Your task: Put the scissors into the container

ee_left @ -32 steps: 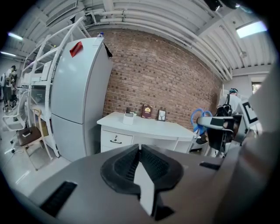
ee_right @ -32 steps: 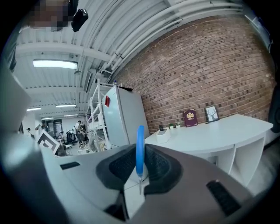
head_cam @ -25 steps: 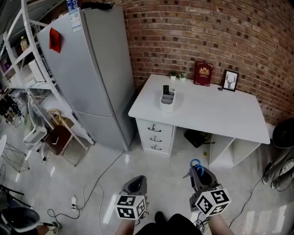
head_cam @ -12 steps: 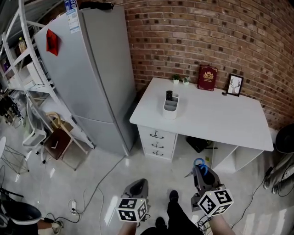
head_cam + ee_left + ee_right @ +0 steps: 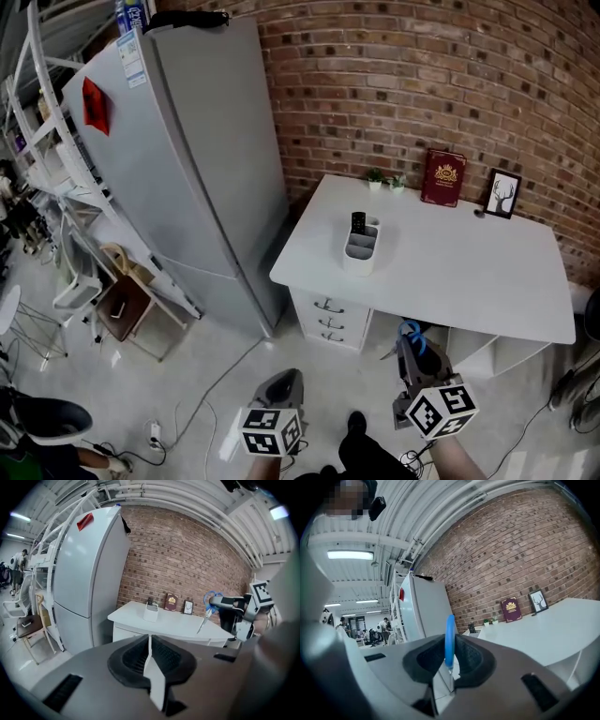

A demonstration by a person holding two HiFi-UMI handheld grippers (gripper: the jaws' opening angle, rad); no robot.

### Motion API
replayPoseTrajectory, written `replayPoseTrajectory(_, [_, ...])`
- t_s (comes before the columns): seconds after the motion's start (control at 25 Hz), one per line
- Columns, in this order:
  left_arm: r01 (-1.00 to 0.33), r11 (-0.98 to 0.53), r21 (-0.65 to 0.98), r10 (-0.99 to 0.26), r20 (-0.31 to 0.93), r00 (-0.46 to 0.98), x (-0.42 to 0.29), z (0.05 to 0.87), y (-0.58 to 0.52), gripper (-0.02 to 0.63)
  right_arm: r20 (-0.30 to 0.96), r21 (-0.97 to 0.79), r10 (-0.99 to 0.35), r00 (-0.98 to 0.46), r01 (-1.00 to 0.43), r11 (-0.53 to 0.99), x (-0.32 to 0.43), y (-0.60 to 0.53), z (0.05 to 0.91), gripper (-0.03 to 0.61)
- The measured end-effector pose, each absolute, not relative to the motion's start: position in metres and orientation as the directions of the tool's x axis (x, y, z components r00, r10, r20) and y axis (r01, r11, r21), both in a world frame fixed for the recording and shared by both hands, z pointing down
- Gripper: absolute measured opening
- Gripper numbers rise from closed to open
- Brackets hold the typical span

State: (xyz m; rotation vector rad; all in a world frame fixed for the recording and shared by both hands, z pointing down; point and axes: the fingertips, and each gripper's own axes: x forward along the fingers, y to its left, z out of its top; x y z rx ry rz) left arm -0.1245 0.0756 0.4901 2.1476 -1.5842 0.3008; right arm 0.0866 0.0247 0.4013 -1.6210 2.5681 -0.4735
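Blue-handled scissors [image 5: 408,334] stick up from my right gripper [image 5: 410,349], which is shut on them; in the right gripper view the blue handle [image 5: 449,641] stands between the jaws. The left gripper view shows the scissors [image 5: 209,605] held out in the air at the right. A white container [image 5: 361,248] with a dark item in it stands on the white desk [image 5: 487,281], well ahead of both grippers. My left gripper [image 5: 285,382] hangs low at the left, shut with nothing in it, jaws meeting in the left gripper view [image 5: 149,654].
A tall grey fridge [image 5: 187,159] stands left of the desk against the brick wall. A red book [image 5: 443,177], a framed picture [image 5: 503,193] and small plants [image 5: 385,177] line the desk's back edge. Drawers [image 5: 330,319] sit under the desk. White shelving [image 5: 52,178] and cables fill the left floor.
The desk and fridge have drifted right and lower in the head view and look closer. Both grippers stay low in frame, the right one still shut on the scissors.
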Motion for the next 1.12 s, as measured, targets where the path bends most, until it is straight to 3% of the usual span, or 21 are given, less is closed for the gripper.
replayPoseTrajectory(0.56, [-0.961, -0.159, 0.224, -0.863, 0.442, 0.246, -0.097, 0.492, -0.049, 0.022, 0.067, -0.290, -0.856, -0.512, -0.831, 0.475, 0.105, -0.124, 0.393, 0.051])
replayPoseTrajectory(1.12, [-0.954, -0.213, 0.211, -0.841, 0.456, 0.289, -0.084, 0.501, -0.130, 0.022, 0.043, -0.313, -0.871, -0.489, -0.835, 0.453, 0.101, -0.203, 0.398, 0.052])
